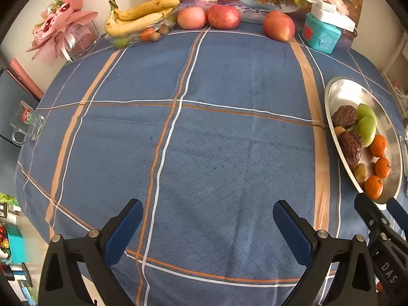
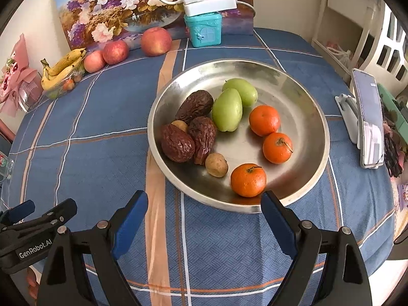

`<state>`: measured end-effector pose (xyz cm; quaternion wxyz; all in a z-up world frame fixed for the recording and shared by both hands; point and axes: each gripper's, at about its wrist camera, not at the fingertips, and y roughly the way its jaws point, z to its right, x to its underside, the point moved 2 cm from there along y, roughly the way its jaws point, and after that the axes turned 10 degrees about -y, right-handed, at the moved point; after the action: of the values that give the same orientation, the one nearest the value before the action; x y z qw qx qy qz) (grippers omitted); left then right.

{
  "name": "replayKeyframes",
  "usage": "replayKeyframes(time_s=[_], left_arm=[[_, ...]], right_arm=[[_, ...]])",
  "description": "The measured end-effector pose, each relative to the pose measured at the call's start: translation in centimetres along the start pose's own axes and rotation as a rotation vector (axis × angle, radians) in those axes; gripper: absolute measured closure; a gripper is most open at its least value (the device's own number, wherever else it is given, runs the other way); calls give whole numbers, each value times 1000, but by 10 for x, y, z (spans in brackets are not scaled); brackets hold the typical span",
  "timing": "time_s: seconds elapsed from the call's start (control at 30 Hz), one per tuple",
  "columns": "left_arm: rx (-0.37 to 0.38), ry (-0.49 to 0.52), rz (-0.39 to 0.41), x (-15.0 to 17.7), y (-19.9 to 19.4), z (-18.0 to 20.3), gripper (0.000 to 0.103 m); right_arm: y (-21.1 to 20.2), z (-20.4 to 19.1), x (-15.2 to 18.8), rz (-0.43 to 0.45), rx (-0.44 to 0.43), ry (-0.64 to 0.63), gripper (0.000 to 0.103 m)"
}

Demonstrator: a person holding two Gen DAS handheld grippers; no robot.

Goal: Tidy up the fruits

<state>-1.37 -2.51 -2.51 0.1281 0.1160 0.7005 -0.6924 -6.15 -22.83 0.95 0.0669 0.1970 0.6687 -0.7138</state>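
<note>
A round metal plate holds three small oranges, two green fruits, three wrinkled brown dates and two small tan fruits. The plate also shows at the right in the left wrist view. My right gripper is open and empty, just in front of the plate's near rim. My left gripper is open and empty over bare tablecloth, left of the plate. Bananas lie on a clear tray with small fruits, and three red apples stand at the table's back.
A flower painting leans at the back with a teal box and a white power strip in front. A pink bouquet stands back left. A phone on a stand is right of the plate. A glass mug sits at the left edge.
</note>
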Motion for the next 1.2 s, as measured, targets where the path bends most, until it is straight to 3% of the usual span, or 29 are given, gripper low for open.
replayKeyframes(time_s=[1.2], left_arm=[[21,-27,-15,1,0,-2,0]], right_arm=[[4,-5,1,-23,-9,-12,13]])
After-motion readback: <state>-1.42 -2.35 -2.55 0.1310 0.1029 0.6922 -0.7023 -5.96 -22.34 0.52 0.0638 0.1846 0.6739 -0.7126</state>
